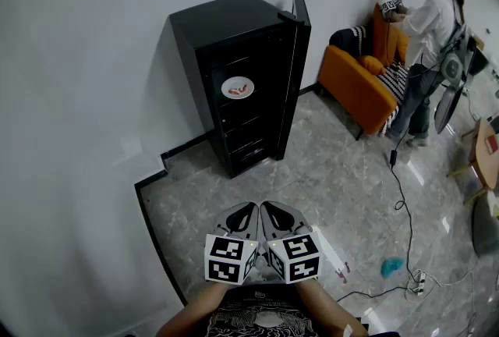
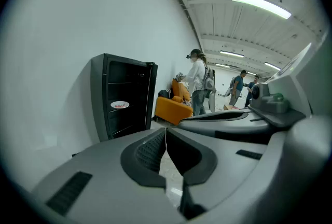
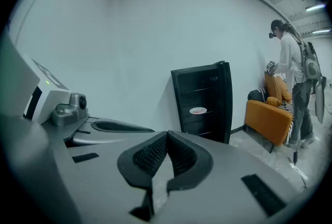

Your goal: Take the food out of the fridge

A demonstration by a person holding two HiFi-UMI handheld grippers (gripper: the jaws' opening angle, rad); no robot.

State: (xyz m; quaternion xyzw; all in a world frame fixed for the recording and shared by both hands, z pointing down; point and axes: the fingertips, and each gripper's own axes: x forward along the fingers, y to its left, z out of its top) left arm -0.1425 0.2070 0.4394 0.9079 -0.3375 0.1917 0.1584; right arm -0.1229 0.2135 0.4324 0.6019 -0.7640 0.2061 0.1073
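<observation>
Food (image 1: 240, 86), smth red on a white plate (image 1: 225, 89), sits on a mid shelf of the black fridge (image 1: 226, 23), straight ahead of and well apart from the left hand-held gripper (image 2: 166, 132) and the right hand-held gripper (image 3: 167, 137). The fridge door (image 1: 301, 31) stands open at the right side. Both are held low, side by side, w/ jaws fully together and nothing in them. Risks, as I judge: shut jaws reaching the shelf would shove or tip the plate, so open first. The plate's shallow, so food may slide off if it's pulled out tilted. The cable (image 1: 401, 187) on the floor, off right, could catch a foot on approach.
</observation>
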